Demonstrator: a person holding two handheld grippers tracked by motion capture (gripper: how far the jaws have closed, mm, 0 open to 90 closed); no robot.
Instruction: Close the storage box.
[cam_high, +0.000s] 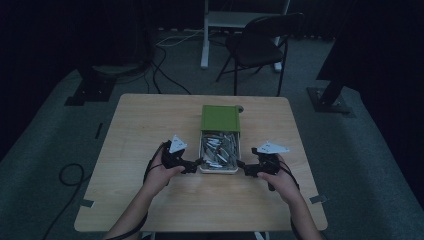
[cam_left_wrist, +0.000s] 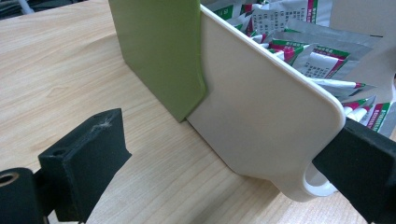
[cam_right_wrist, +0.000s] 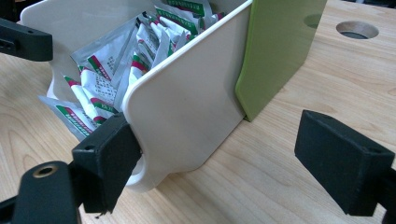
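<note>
Your left gripper (cam_high: 196, 163) sits at the near-left corner of the cream drawer tray (cam_high: 220, 170); your right gripper (cam_high: 242, 166) sits at the near-right corner. Both are spread wide, nothing pinched.

Clearance, left gripper view: one jaw is against the tray's near end by the small ring tab (cam_left_wrist: 317, 184); the other jaw stands well apart over bare table (cam_left_wrist: 70, 84). Open wood runs along the tray's outer wall (cam_left_wrist: 261, 107) up to the green sleeve (cam_left_wrist: 159, 51).

Clearance, right gripper view: one jaw meets the tray's rounded near corner (cam_right_wrist: 140, 116) by the ring tab; the other hangs over bare wood, well apart from the tray wall. A round hole (cam_right_wrist: 357, 29) is cut in the tabletop beyond the sleeve.

Table edges, high view: the tray lies approx. mid-table, long axis running away from you. Free wood on both sides and between the tray and the near edge. Your hands rest near the tray's near end, well inside the table edge.

Item condition: the tray is cream plastic w/ rounded corners, pulled partway out of the green sleeve, whose far part covers it. The exposed part is packed w/ silver foil sachets (cam_right_wrist: 116, 60) printed in green, red and white, standing loosely on edge, some leaning over the rim. Print is too small to read.
</note>
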